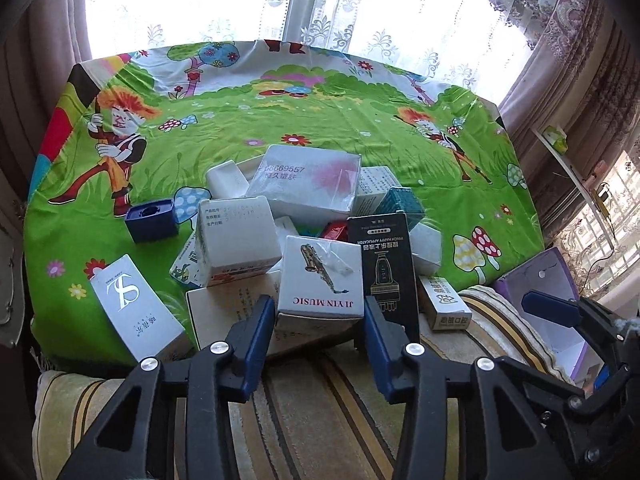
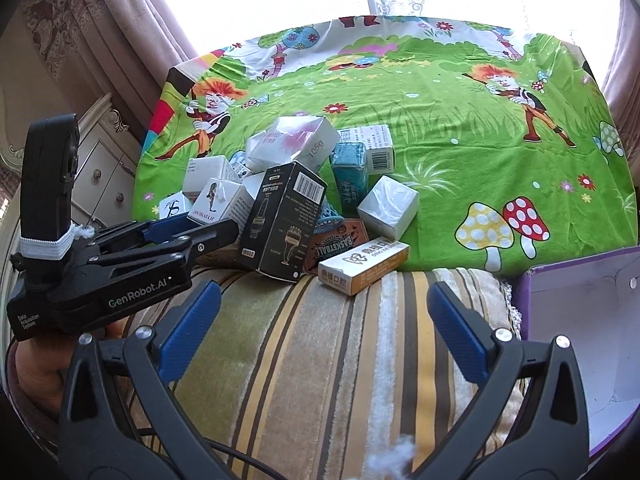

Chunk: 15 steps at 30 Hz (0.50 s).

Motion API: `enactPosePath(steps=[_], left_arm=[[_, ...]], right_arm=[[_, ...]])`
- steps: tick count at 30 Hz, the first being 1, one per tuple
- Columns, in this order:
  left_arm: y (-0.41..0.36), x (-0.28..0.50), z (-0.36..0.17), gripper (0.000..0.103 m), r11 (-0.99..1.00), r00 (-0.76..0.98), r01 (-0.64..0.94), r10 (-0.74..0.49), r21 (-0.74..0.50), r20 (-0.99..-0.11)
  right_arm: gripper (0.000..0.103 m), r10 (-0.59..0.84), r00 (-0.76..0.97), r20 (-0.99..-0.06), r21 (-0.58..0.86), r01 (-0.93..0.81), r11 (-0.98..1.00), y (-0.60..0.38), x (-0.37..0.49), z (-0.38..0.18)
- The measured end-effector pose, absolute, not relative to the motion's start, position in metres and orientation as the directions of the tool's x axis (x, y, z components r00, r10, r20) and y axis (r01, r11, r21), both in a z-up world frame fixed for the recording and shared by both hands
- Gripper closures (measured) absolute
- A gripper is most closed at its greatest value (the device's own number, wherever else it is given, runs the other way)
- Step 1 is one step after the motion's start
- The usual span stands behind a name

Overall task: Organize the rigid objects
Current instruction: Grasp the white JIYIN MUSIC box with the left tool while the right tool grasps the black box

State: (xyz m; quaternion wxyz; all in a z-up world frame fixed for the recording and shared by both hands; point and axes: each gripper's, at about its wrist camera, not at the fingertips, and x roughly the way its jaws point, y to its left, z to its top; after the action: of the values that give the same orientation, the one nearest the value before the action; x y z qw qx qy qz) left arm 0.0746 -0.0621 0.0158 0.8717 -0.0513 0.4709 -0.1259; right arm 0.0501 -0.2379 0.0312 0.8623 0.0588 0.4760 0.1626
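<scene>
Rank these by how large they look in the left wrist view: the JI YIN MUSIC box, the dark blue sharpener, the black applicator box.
1. JI YIN MUSIC box and black applicator box: look alike, and both lie nearest the camera, so unranked.
2. Dark blue sharpener: smallest, though farther away.

window (image 1: 224,4): bright, lace curtain | drapes (image 2: 120,20): patterned | cabinet (image 2: 100,168): cream, left

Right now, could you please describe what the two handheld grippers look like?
Both are black plastic scissor-style frames with silver rivets and blue ribbed finger pads. The left gripper reads "GenRobot.AI" in white, with a black camera strapped on by white elastic. The right gripper looks the same.
</scene>
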Motion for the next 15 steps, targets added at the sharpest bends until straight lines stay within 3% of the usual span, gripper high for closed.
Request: enactPosePath(steps=[9,15], left_arm=[[-0.046,0.059,0.023,0.059,0.945,0.585,0.135,-0.32,-0.299,-0.745],[-0.032,0.053,0.024,0.059,0.928,0.616,0.098,-0.339,-0.358,-0.711]], right_arm=[[0.001,0.422,0.451,-0.786,0.355,-0.229,0.906,-0.229,0.074,0.028],[0.011,0.521,0.376,-0.766,0.488,-0.188,0.852,-0.225,0.098,0.017]])
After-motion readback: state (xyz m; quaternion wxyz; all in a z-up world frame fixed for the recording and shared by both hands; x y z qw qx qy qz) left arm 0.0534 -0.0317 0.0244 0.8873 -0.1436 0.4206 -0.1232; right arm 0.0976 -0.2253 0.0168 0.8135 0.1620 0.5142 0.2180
